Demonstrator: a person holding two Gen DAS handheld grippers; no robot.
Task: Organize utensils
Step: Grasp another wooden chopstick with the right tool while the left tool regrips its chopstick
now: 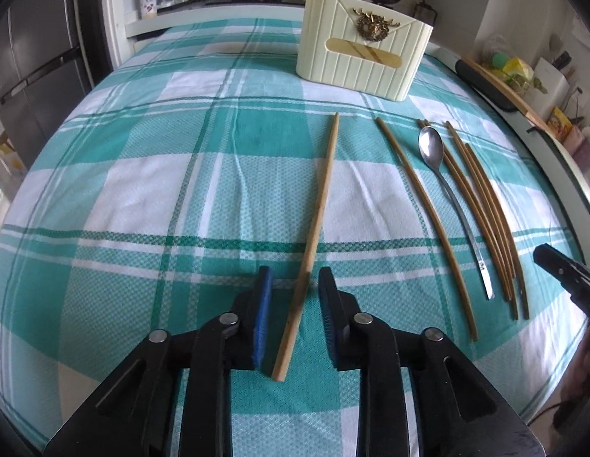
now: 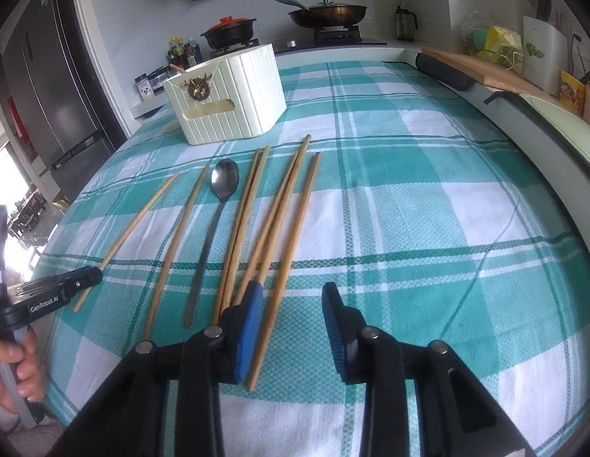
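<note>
Left gripper (image 1: 295,285) stood parted astride chopstick (image 1: 321,198), pads clear | right gripper (image 2: 291,304) parted over bundle (image 2: 279,205), holding nothing | sticks lay on cloth (image 1: 142,190) before holder (image 1: 363,61) | likely light, stiff, slick; pinch near thick end.

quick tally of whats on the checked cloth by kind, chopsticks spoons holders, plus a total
wooden chopsticks: 7, some lying close together, so the count is my best reading
metal spoon: 1
cream utensil holder: 1
total: 9
Not counted: a stick poking out of the holder's top.
</note>
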